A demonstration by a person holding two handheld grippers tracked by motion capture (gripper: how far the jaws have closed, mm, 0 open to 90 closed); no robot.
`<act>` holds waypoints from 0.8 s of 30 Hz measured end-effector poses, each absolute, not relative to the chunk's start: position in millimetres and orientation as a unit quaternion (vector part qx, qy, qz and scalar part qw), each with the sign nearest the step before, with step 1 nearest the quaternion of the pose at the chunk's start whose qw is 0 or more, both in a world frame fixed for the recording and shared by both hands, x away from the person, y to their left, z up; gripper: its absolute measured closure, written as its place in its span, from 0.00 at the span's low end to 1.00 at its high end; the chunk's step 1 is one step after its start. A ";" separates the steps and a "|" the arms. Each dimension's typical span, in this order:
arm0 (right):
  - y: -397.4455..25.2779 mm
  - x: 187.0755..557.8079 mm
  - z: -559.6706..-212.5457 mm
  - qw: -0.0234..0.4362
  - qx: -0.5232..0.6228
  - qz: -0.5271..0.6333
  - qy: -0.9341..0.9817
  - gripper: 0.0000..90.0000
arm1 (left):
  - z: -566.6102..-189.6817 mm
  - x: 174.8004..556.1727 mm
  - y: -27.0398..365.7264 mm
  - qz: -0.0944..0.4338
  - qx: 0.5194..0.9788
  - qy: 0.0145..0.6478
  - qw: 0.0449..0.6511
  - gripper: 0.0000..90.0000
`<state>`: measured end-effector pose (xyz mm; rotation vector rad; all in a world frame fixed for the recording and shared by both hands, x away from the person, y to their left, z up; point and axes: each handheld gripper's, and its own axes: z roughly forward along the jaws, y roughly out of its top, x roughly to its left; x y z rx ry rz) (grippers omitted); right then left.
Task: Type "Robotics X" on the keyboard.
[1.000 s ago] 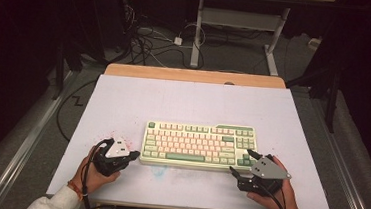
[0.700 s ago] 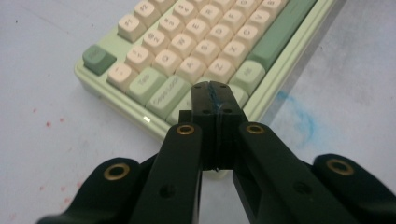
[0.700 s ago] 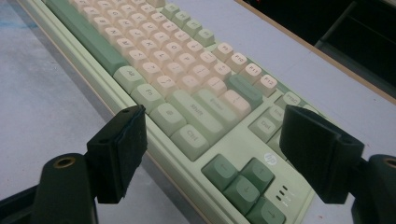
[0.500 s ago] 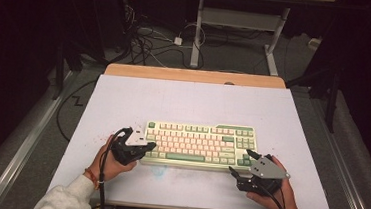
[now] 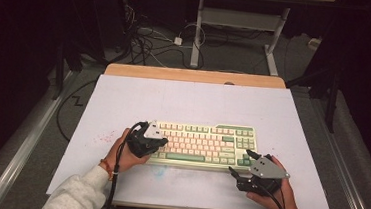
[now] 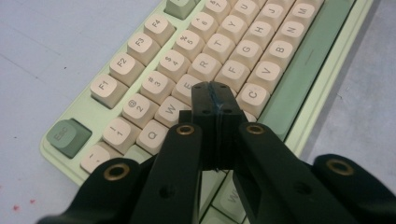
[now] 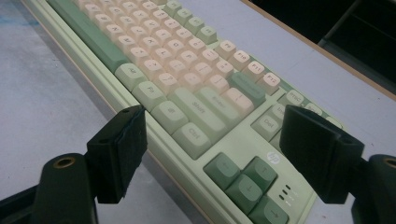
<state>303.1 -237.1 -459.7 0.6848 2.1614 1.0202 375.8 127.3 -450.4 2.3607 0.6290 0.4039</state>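
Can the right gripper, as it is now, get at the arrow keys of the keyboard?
Probably yes. The right gripper is open beside the keyboard's near right corner, and the arrow keys lie just ahead between its fingers, with nothing between.

matt plastic keyboard (image 5: 203, 143), wooden table edge (image 5: 196, 75)

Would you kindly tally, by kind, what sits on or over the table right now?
Keyboard: 1
Grippers: 2, left gripper and right gripper
Hands: 2
Total: 5
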 end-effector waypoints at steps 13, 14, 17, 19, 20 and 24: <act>-236.4 303.1 -460.3 0.320 0.259 0.387 0.825 0.26 | -454.5 384.3 119.8 0.157 0.907 0.237 0.311 0.98; -236.6 303.3 -460.2 0.320 0.258 0.387 0.825 0.26 | -454.5 384.2 119.7 0.157 0.907 0.236 0.311 0.98; -237.0 303.5 -460.1 0.320 0.258 0.388 0.825 0.26 | -454.5 384.0 119.8 0.158 0.907 0.237 0.311 0.98; -237.0 303.5 -460.2 0.320 0.258 0.387 0.825 0.26 | -454.5 384.4 120.1 0.159 0.907 0.238 0.309 0.98; -236.8 303.5 -460.3 0.320 0.258 0.387 0.826 0.26 | -454.5 384.6 120.3 0.159 0.907 0.238 0.309 0.98; -236.5 303.6 -460.6 0.318 0.258 0.385 0.827 0.26 | -457.3 385.5 119.9 0.156 0.911 0.235 0.302 0.98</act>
